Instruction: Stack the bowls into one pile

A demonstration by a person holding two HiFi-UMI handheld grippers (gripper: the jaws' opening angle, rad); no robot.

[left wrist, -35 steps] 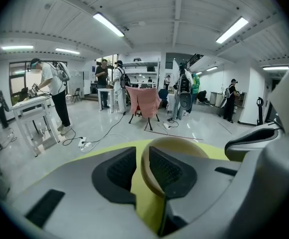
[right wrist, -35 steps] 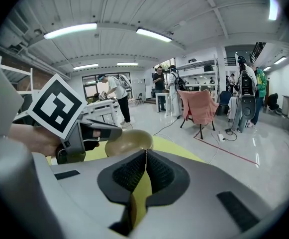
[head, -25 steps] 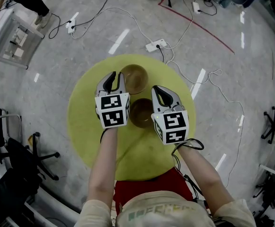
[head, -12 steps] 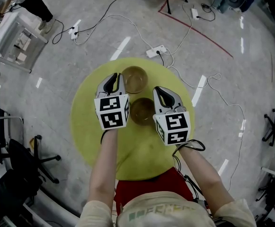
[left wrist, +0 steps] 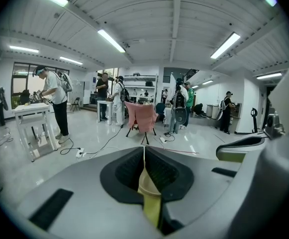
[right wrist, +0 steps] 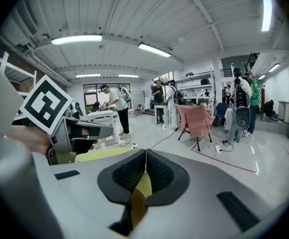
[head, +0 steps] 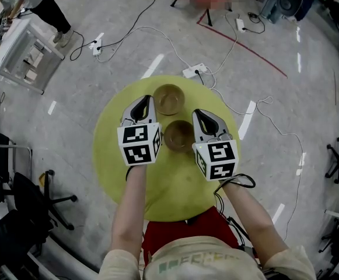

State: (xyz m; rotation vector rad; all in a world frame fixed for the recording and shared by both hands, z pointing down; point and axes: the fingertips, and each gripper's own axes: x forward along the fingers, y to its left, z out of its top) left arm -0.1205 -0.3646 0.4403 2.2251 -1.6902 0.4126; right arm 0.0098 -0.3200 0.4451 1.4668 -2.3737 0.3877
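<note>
Only the head view shows the two brown bowls. The near bowl (head: 179, 135) sits on the round yellow table (head: 169, 185) between the left gripper (head: 141, 107) and the right gripper (head: 203, 120). The far bowl (head: 168, 98) stands just beyond the near bowl, unstacked. The gripper views alone show the jaws: each pair is pressed together on nothing, with a sliver of yellow table below. Neither gripper view shows a bowl. Beyond the near bowl, the glossy grey floor carries cables and a power strip (head: 192, 70). The gripper views show a hall with people, a pink-draped chair (left wrist: 140, 117) and ceiling strip lights.
</note>
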